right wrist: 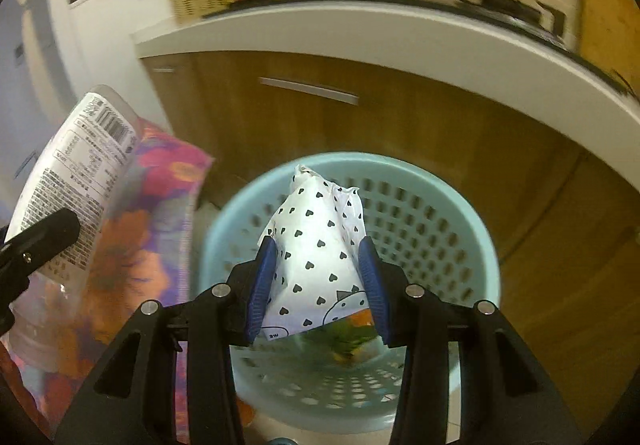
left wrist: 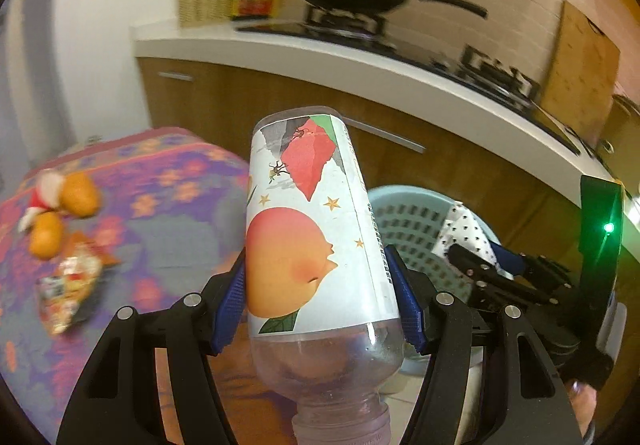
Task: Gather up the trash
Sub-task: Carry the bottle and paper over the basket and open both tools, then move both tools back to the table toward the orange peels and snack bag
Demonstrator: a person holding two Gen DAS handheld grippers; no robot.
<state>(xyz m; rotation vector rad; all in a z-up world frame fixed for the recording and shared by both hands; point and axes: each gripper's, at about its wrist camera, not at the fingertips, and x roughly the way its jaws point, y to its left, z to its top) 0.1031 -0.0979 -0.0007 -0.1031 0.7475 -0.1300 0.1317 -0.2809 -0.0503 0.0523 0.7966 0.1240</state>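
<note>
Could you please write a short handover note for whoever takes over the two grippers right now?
Left gripper: jaws shut on the empty peach-label bottle, cap end toward the camera, held beside the table.
Right gripper: jaws shut on the heart-print paper packet, held over the light blue basket.
Done: something green and orange already lies in the basket, too blurred to identify.
Left: release the packet into the basket, then the bottle. On the floral tablecloth, a crumpled snack wrapper still looks like trash; the orange fruits beside it probably stay.
</note>
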